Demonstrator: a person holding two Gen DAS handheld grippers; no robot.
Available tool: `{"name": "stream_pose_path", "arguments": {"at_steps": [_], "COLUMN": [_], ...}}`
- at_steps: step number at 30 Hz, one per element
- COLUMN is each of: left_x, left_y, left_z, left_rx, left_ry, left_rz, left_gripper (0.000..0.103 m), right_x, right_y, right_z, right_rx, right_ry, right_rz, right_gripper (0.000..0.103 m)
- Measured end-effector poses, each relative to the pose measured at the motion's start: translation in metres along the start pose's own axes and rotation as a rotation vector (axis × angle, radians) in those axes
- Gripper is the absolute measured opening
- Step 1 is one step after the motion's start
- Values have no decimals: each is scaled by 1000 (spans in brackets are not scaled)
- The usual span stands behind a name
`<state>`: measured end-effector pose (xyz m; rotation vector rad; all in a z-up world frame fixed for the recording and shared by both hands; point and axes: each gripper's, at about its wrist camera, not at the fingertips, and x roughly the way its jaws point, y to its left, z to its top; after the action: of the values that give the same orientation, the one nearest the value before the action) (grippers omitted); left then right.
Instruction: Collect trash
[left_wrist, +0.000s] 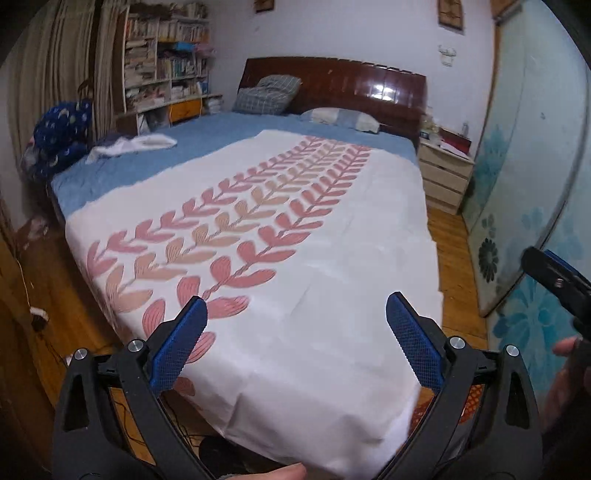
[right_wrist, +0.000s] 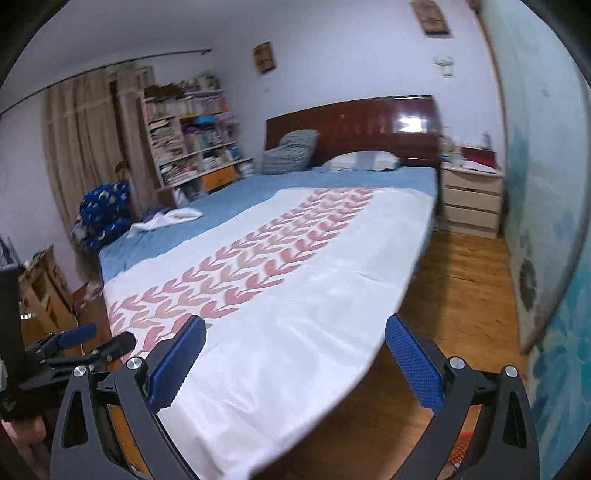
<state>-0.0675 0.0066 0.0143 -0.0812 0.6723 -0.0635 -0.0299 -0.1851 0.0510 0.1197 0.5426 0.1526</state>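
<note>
Both grippers are held at the near end of a bed (left_wrist: 229, 125), pointing along its length toward the far headboard (left_wrist: 332, 85), a stance that seems meant for looking the room over rather than reaching for anything. The left gripper (left_wrist: 295, 332) has its blue-padded jaws spread wide with nothing between them, hanging over the near corner of a white cover printed with pink leaf rows (left_wrist: 295, 229). The right gripper (right_wrist: 295, 350) is likewise spread and empty, held a little to the right where the wooden floor (right_wrist: 450, 280) shows beside the bed. No piece of trash can be picked out for certain in either view, and no bin or bag shows. The likeliest candidate is a crumpled white thing (left_wrist: 133, 146) lying on the blue sheet at the far left edge of the bed, well apart from both grippers; it looks soft and rumpled, and whether it is paper, tissue or cloth cannot be told from here. The cover itself lies smooth and bare, which would fit either a bed already cleared or a search in progress.
</note>
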Motion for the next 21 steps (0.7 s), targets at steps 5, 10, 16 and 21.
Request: {"name": "stream_pose_path", "arguments": {"at_steps": [5,10,16,21], "left_x": [15,24,28,27], "left_y": [21,24,21,23], "left_z": [2,5,0,-4], "left_rx": [-21,-28,-23,-32], "left_ry": [20,33,50,61], "left_rz": [22,11,4,4], "left_gripper": [97,97,97,97], "right_x": [34,50,64,59], "right_y": [20,15,24,25], "right_z": [-16,-19,-23,-23], "right_rx": [-39,0,-16,-10], "right_ry": [80,111,123,118], "right_rz": [-19,-19,-7,1], "right_gripper": [96,96,96,96]}}
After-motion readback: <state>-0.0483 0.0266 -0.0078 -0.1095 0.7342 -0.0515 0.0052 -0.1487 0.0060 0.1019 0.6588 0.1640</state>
